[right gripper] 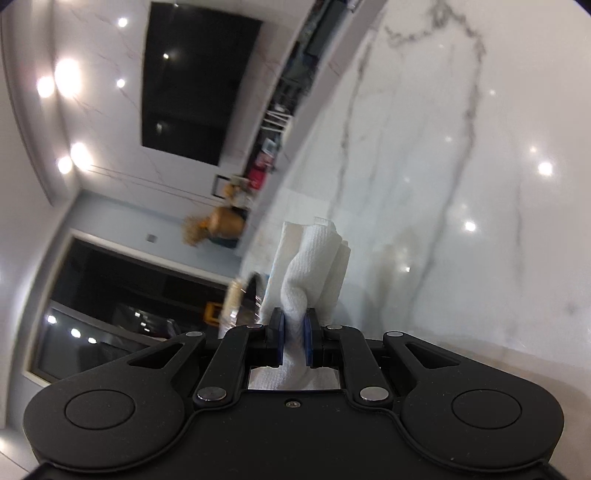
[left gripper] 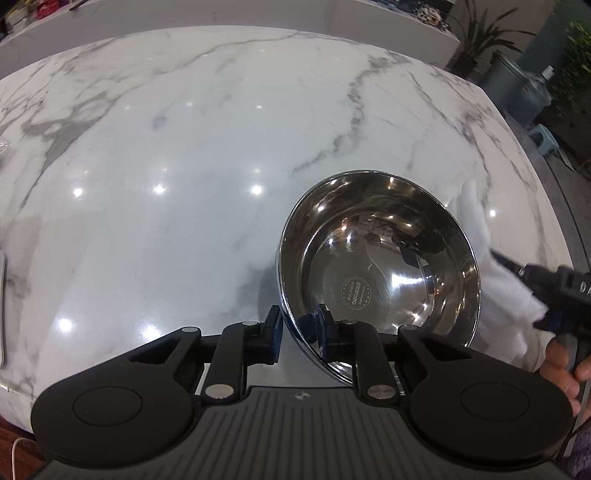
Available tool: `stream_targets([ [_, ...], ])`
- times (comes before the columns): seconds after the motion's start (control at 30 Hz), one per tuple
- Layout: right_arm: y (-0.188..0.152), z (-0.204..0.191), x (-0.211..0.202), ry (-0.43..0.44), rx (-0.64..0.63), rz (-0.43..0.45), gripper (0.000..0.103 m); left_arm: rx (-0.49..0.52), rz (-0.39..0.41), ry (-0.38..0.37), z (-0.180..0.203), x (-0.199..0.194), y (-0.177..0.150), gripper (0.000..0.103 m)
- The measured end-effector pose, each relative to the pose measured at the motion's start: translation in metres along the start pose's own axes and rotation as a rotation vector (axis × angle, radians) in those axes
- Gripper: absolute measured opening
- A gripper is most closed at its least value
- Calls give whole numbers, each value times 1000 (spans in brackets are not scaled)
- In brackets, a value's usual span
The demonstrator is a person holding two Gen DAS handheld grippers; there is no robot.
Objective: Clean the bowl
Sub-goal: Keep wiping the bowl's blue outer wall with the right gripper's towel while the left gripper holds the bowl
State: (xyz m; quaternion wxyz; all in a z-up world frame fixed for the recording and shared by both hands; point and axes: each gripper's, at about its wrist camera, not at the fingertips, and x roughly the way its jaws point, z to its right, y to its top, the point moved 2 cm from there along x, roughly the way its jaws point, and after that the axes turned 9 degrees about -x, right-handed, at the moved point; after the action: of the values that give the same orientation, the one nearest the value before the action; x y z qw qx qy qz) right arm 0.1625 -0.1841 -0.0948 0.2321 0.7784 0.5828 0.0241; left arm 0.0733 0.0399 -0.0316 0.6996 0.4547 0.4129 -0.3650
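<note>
A shiny steel bowl (left gripper: 380,266) is held tilted above the white marble table (left gripper: 184,166), its inside facing me. My left gripper (left gripper: 297,332) is shut on the bowl's near rim, one pad outside and one inside. My right gripper (right gripper: 293,332) is shut on a folded white paper towel (right gripper: 310,266), rolled on its side above the marble. In the left wrist view the right gripper (left gripper: 554,291) and the towel (left gripper: 495,273) sit just right of the bowl, behind its rim.
A raised white ledge (left gripper: 221,22) runs along the table's far edge. Potted plants (left gripper: 476,37), a grey bin (left gripper: 513,77) and a small stool (left gripper: 546,136) stand on the floor to the right. A flat white object (left gripper: 2,306) lies at the table's left edge.
</note>
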Motion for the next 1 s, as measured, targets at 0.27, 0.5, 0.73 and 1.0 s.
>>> stream_targets([
  [0.27,1,5,-7,-2,12,-5,10,23,-7,-9,4,2,2,17],
  [0.5,0,5,-1,-74,16,-42,10,22,-6,-16,4,3,3,17],
  [0.73,-7,3,8,-131,-9,-103,10,-61,-18,-25,2,4,2,17],
  [1.0,-1,13,5,-131,-9,-100,10,-172,-26,-26,2,0,-8,29],
])
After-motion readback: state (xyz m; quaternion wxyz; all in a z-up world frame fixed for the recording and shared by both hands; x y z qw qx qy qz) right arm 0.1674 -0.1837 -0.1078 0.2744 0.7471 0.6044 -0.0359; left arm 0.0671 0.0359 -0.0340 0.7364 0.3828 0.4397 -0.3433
